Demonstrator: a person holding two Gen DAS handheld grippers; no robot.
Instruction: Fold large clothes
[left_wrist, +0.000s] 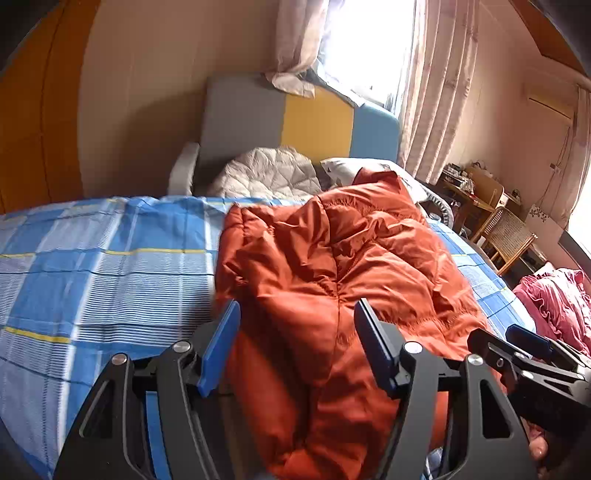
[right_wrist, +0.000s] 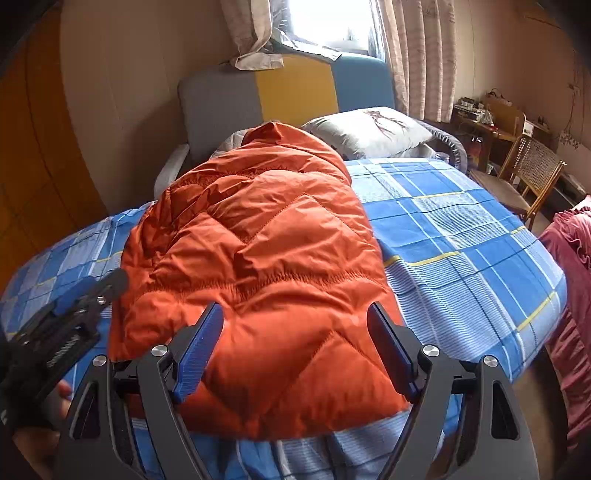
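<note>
The puffy orange quilted jacket (right_wrist: 258, 266) lies on the blue checked bedsheet (right_wrist: 461, 236); left gripper (left_wrist: 295, 347) and right gripper (right_wrist: 295, 350) gape empty, grey pillow (right_wrist: 369, 129) beyond.

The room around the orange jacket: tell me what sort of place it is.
A bedroom, most likely: a bed with a blue checked sheet, a pillow by a padded headboard, and a curtained window.
</note>
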